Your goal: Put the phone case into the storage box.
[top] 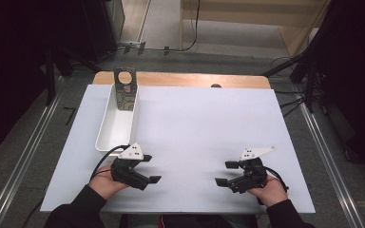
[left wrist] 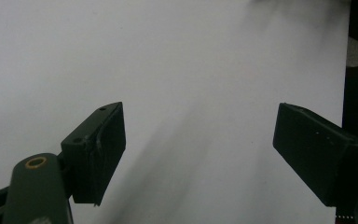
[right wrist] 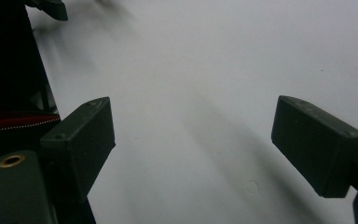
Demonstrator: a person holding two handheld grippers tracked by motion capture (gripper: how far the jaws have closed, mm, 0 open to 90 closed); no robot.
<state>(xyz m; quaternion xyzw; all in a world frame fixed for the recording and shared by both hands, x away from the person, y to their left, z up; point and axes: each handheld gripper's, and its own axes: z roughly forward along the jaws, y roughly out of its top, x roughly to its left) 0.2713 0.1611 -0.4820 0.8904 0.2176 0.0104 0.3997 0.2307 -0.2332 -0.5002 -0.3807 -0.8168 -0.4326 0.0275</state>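
A white rectangular bin (top: 116,124) stands at the table's left, with a dark patterned card with a round hole (top: 125,91) leaning upright at its far end. My left gripper (top: 150,168) rests low near the front left, just below the bin, jaws wide apart with nothing between them. My right gripper (top: 226,173) sits near the front right, pointing left, also open and empty. In the left gripper view the left gripper (left wrist: 198,154) frames bare white surface. In the right gripper view the right gripper (right wrist: 193,149) does the same.
The white table top (top: 204,128) spreads between and beyond the grippers. A wooden edge (top: 180,79) runs along the far side. Metal rails and dark stands flank the table on the floor.
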